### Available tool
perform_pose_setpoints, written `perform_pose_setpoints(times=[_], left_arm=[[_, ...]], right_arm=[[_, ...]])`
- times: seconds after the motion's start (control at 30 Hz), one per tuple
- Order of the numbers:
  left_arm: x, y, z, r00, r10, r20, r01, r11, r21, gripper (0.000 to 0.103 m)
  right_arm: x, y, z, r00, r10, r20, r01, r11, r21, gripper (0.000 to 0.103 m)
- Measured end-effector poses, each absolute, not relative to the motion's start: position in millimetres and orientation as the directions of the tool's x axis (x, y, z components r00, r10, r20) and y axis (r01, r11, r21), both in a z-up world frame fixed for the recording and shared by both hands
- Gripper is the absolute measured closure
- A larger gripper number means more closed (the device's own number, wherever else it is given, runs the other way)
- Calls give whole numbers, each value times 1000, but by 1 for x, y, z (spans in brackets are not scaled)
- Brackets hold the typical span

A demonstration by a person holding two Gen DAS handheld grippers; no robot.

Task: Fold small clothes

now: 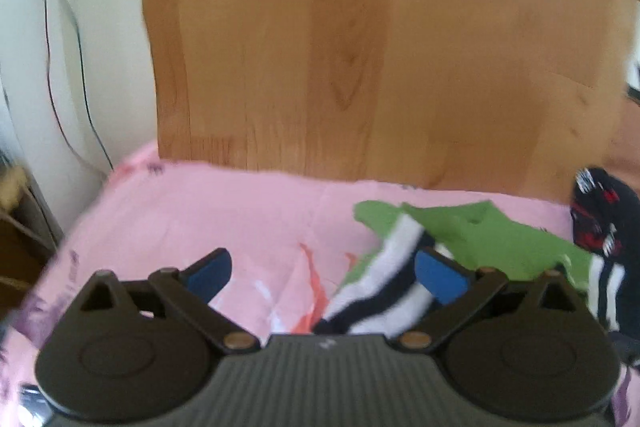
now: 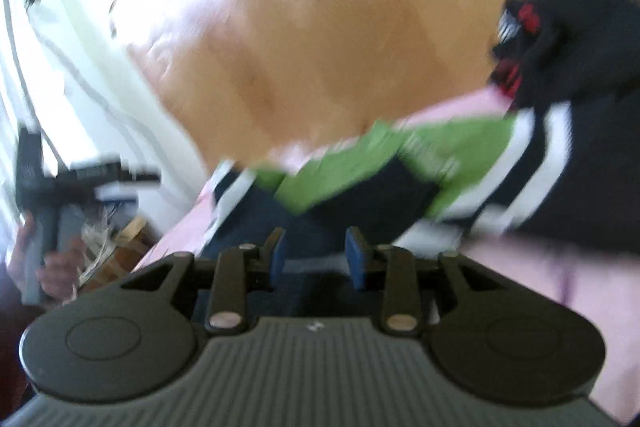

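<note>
No text, label, brand or number can be read in either view; the white and red print on the dark garment (image 1: 596, 219) is too blurred to make out.

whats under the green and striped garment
The green and striped garment lies on a pink printed sheet, which shows around it on the near and left sides. Whatever the sheet covers is hidden. A dark garment with red and white print sits beside it.
</note>
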State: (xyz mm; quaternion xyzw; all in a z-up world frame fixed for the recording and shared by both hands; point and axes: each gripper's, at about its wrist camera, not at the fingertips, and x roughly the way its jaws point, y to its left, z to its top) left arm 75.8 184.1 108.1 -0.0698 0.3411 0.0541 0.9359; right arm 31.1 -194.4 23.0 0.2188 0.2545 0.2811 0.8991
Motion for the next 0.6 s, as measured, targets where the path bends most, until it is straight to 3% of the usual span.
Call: perform_pose_setpoints(times=[0.13,0.27,0.3,0.33,0.37,0.4,0.47,0.53,0.6], left_arm=[[105,189,82,773,-81,-630,-57,979,-195,0],[137,163,53,748,-133,-650,34,986,-163,2],[146,159,43,737,-130,-664,34,987,-156,8],[153,156,36,722,-135,-679,38,987,-156,42],[162,156,29,693,-134,-709,34,987,-154,81],[168,159,27,681,-122,-722,13,988,-155,92],[168,179,36,726,-78,-683,-77,978,-193,93],[165,205,46,780,-72,-621,-134,951,-279,92],[169,222,45,802,-68,-594,-175,923,-342,83]], right_arm=[[68,-202,42,769,513,-383,-352,838,417,62],[111,-182,44,729,525,-439,-408,848,337,44],[124,-175,40,718,521,-461,-409,852,326,42],[139,-166,31,693,522,-498,-407,853,328,42],[151,-163,21,662,526,-534,-409,851,331,50],[159,-156,12,639,515,-571,-402,857,324,88],[153,-150,10,678,485,-552,-393,874,286,92],[131,-156,27,766,483,-425,-380,873,306,92],[121,-165,40,816,443,-373,-314,880,358,89]])
